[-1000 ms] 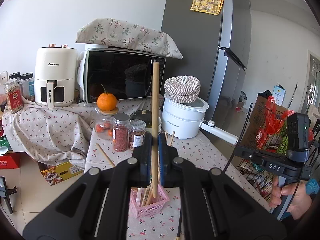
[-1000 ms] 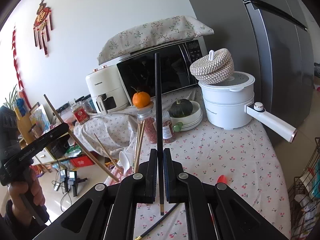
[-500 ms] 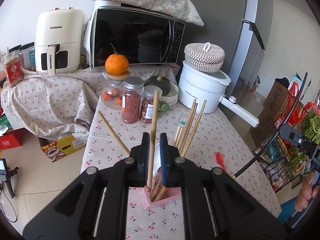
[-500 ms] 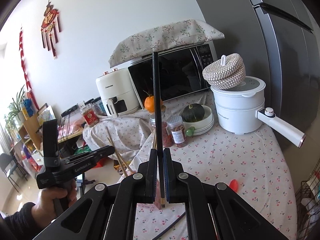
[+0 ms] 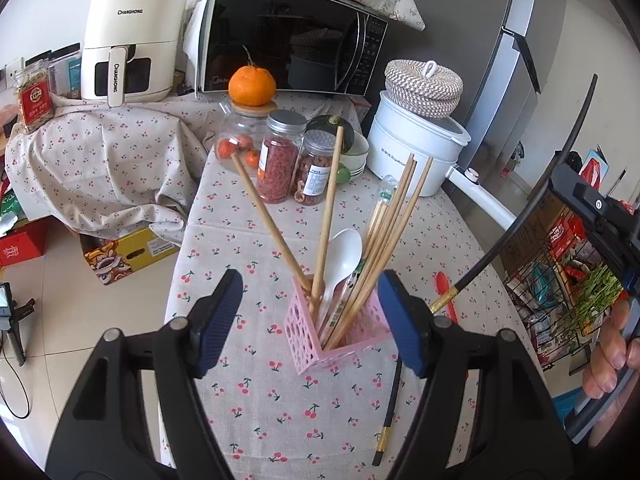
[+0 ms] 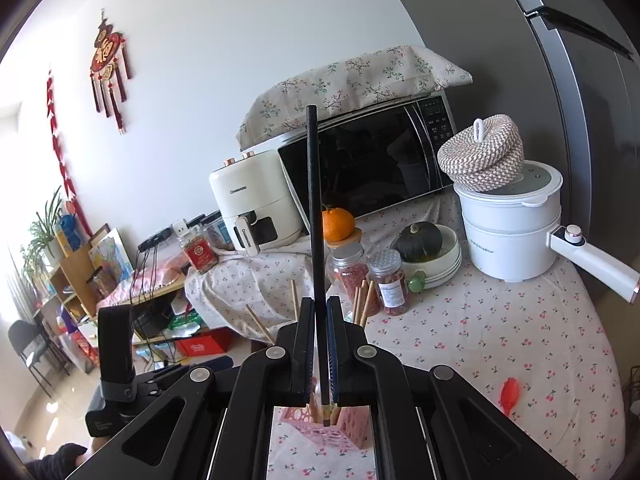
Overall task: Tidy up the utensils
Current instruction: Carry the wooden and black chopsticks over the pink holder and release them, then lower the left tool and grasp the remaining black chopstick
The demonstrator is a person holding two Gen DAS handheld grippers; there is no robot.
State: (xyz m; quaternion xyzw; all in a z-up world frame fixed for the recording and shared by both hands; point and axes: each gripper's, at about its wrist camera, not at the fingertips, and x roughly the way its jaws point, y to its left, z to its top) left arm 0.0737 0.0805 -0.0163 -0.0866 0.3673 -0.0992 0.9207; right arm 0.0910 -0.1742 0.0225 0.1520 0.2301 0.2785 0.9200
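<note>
A pink perforated holder [image 5: 340, 334] stands on the cherry-print tablecloth [image 5: 224, 240]. It holds several wooden chopsticks [image 5: 326, 216] and a white spoon [image 5: 340, 256]. My left gripper [image 5: 310, 324] is open and empty, its jaws either side of the holder. My right gripper [image 6: 319, 344] is shut on a black chopstick [image 6: 314, 216], held upright with its tip just above the holder [image 6: 352, 426]. That chopstick [image 5: 532, 208] also shows at the right of the left wrist view. A second black chopstick [image 5: 390, 394] lies on the cloth. A red spoon [image 5: 446, 290] lies right of the holder.
Behind the holder stand spice jars [image 5: 280, 160], a jar with an orange [image 5: 252, 86] on top, a bowl with a squash [image 6: 418, 240], and a white pot [image 5: 416, 152] whose handle sticks out right. A microwave [image 5: 288, 36] and air fryer [image 5: 132, 40] are at the back.
My left gripper has opened and let go of a wooden chopstick, which now stands in the holder. My right gripper has brought the black chopstick over the holder.
</note>
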